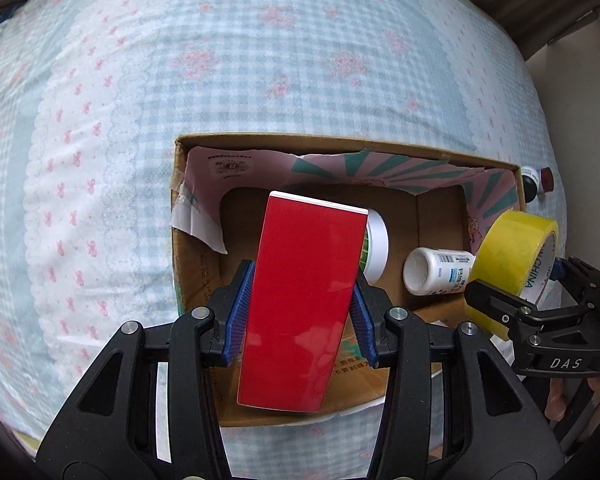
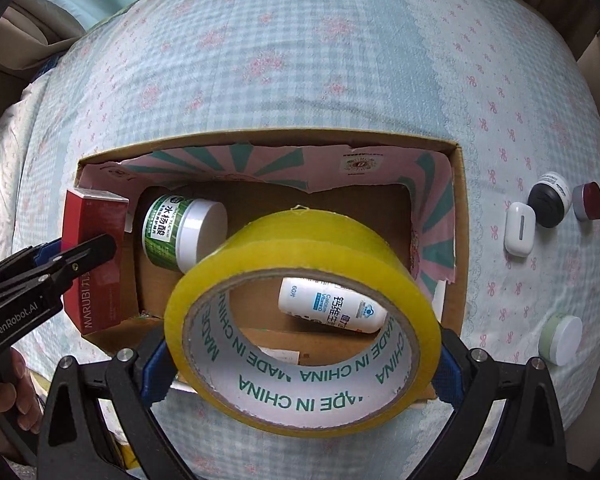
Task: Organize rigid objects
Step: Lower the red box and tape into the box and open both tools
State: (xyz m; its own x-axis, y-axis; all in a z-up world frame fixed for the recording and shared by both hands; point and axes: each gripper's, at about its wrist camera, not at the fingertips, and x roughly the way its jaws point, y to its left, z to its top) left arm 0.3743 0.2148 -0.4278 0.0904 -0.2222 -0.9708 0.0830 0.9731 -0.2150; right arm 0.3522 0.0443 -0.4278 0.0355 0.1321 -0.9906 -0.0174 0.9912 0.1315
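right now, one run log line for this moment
left fingers: hold red box | right fingers: hold yellow tape roll | both over cardboard box

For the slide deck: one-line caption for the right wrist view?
Right gripper holds a yellow tape roll over the cardboard box; left gripper brings a red box.

The right gripper [image 2: 300, 360] grips a yellow tape roll [image 2: 302, 320], its blue pads against the roll's two sides, above the near edge of an open cardboard box [image 2: 460, 240]. The box sits on a checked cloth [image 2: 300, 60]. Inside lie a green jar [image 2: 180, 232] and a white bottle [image 2: 332, 308], both on their sides. At the box's left end the left gripper [image 2: 80, 254] clamps a red carton [image 2: 96, 264]. On the cloth right of the box sit a white case [image 2: 520, 234], a black jar [image 2: 550, 200], a red-capped jar [image 2: 589, 201] and a pale green jar [image 2: 562, 339].
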